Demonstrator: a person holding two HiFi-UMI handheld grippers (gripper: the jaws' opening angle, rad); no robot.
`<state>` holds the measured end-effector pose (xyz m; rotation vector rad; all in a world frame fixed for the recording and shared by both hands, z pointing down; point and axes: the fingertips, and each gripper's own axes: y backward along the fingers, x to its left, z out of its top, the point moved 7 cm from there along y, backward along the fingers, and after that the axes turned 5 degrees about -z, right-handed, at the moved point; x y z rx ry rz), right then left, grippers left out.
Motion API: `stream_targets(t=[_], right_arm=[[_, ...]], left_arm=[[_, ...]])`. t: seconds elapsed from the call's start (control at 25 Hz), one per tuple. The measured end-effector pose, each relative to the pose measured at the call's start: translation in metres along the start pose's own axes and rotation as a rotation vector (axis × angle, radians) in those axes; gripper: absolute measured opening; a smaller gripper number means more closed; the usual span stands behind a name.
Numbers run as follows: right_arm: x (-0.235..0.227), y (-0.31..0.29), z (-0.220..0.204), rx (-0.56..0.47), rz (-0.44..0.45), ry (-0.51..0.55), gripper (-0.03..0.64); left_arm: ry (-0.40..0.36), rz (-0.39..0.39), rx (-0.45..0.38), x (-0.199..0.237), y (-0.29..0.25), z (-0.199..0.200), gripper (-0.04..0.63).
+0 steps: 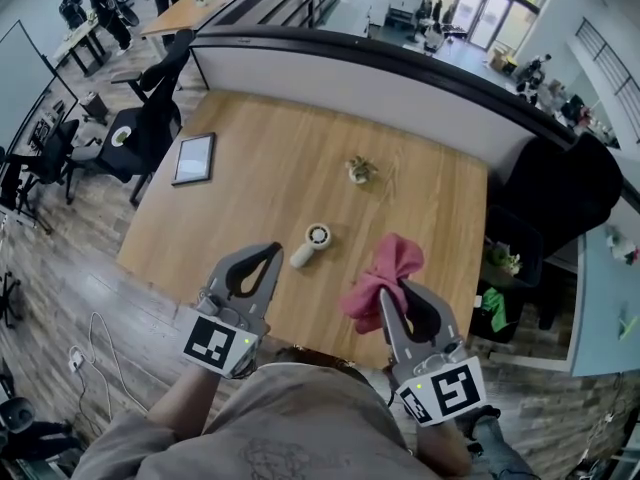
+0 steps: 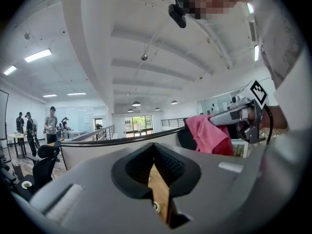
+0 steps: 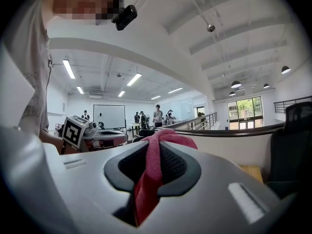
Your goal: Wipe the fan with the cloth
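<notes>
The fan (image 1: 312,245) lies on the table (image 1: 250,158), just ahead of the left gripper (image 1: 268,260), whose jaws are pressed together on nothing. The right gripper (image 1: 393,306) pinches the pink cloth (image 1: 388,264), with the fan ahead to its left. Wiping seems not yet begun.

Left gripper (image 1: 274,251) and right gripper (image 1: 386,298): grey plastic, black ribbed jaw lining, white cube (image 1: 215,340) with black square markers, small green light (image 1: 247,340). Worn: light grey shirt (image 1: 300,418) with faint line drawing
</notes>
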<state>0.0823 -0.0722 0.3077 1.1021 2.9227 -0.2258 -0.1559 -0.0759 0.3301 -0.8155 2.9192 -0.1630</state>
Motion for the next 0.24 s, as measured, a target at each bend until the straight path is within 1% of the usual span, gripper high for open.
stream_targets(t=[0.24], right_arm=[[-0.0036,0.0042,0.0017,-0.001,-0.018,0.005,0.063]], left_arm=[[0.002,-0.013,-0.007,-0.0044,-0.0008,0.0020,0.000]])
